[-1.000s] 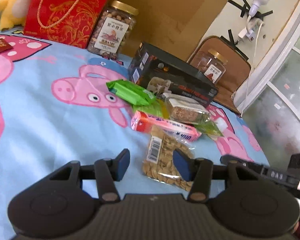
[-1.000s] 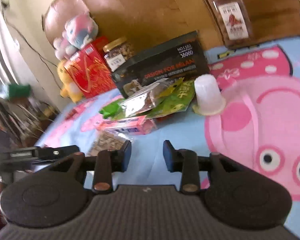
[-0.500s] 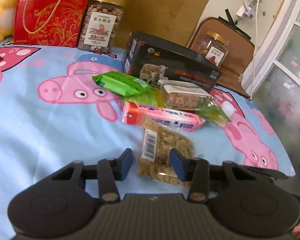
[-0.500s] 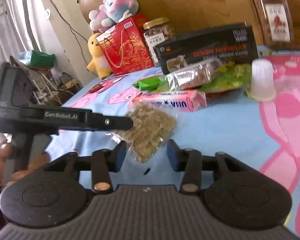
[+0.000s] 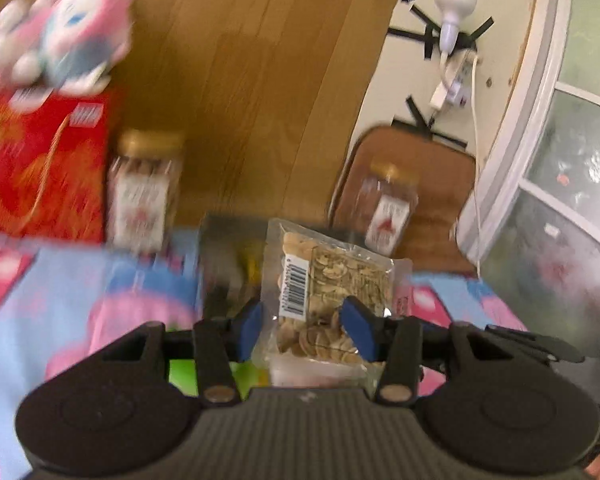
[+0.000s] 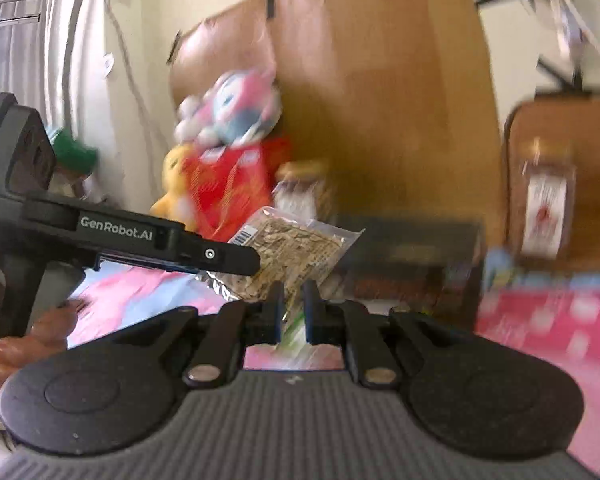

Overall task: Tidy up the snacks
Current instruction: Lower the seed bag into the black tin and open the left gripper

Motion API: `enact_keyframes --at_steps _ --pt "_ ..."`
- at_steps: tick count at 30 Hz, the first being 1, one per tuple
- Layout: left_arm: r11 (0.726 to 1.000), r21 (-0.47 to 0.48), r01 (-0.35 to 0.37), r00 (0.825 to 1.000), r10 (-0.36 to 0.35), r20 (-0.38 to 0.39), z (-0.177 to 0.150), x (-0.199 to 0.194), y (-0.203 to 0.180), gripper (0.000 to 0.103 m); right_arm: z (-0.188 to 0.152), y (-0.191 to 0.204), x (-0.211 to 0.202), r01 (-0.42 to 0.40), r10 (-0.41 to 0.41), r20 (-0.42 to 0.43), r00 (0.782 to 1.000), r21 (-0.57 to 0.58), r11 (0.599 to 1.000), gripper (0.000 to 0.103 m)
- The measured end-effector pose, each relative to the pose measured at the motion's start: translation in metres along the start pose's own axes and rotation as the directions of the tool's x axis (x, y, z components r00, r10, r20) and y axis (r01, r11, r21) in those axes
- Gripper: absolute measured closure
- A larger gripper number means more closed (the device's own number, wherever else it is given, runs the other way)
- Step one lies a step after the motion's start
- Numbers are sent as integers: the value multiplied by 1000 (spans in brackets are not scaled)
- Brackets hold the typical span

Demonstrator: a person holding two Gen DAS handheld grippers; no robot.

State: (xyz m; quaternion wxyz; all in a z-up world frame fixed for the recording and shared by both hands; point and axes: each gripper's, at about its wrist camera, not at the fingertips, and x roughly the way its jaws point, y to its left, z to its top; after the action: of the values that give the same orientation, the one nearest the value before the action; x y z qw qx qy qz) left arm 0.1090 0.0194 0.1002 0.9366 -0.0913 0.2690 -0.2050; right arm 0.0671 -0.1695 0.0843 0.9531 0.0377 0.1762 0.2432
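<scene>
A clear seed packet (image 5: 332, 280) with a barcode label hangs above the bed, upright between the blue pads of my left gripper (image 5: 304, 326). The pads press on its sides while the jaws ease slightly open. In the right wrist view the same packet (image 6: 296, 248) tilts beside the left gripper's black finger (image 6: 180, 248). My right gripper (image 6: 294, 300) is closing to a narrow gap, with the packet's lower edge at its tips. A right finger (image 5: 540, 344) shows dark at the right of the left wrist view.
A red gift bag (image 5: 40, 168), a nut jar (image 5: 144, 196) and a plush toy (image 5: 60, 32) stand along the wooden headboard. A second jar (image 5: 388, 208) and a black box (image 6: 412, 256) are behind the packet. Green packets (image 5: 180, 372) lie below on the pig-print sheet (image 5: 60, 300).
The seed packet has left the bed and now hangs between the left pads. Both grippers rose and rolled level. The right jaws narrowed from wide to a slim gap.
</scene>
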Motion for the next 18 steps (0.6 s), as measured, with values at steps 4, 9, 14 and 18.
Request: enact_keyframes --at_steps 4,9,14,18 --pt "999 25 -41 999 41 2 31 53 0 58 29 -41 39 61 -61 1 998 22 998 89" --pt "982 37 -187 981 189 -52 30 91 13 50 30 -70 84 101 -98 -116 988 24 995 75" --pt "990 -99 -98 993 103 56 9 26 39 50 21 -82 19 67 -72 36 997 142 988 74" --pt "990 -142 -25 999 19 -46 -17 19 43 50 -6 -90 -8 -1 2 -3 1000 271 963 74"
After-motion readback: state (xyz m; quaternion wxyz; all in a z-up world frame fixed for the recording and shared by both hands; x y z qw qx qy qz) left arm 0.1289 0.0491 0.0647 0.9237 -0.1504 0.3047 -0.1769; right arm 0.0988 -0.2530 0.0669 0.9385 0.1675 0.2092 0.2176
